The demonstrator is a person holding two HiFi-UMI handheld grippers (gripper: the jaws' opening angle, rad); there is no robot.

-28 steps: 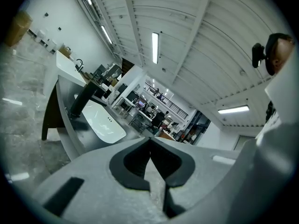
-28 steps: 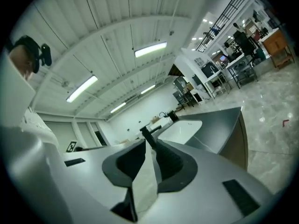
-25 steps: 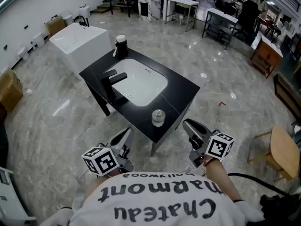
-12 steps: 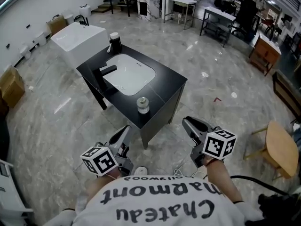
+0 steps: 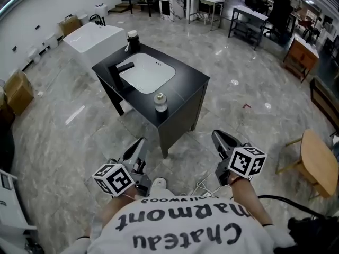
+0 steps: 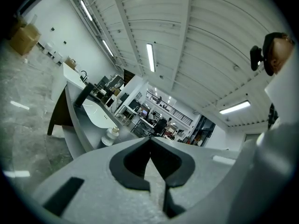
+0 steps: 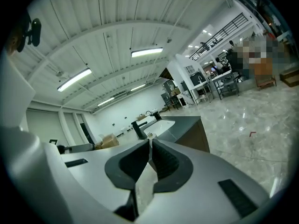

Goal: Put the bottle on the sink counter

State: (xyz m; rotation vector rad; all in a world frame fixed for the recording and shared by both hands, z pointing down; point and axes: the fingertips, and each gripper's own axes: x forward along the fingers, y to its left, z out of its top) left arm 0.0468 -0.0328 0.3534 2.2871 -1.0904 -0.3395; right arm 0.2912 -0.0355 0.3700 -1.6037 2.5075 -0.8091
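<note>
Glossy marbled floor (image 5: pixel 249 57), matt black sink counter (image 5: pixel 189 87), smooth white basin (image 5: pixel 148 74), pale plastic bottle (image 5: pixel 161 102)

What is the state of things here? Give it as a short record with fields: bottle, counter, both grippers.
bottle: upright on the sink counter, near its front edge, beside the white basin
counter top: black, with a black faucet at the basin's far side
left gripper: jaws together, empty, apart from the counter
right gripper: jaws closing, almost together, nothing between them
task: bottle already on the counter, held by neither gripper
</note>
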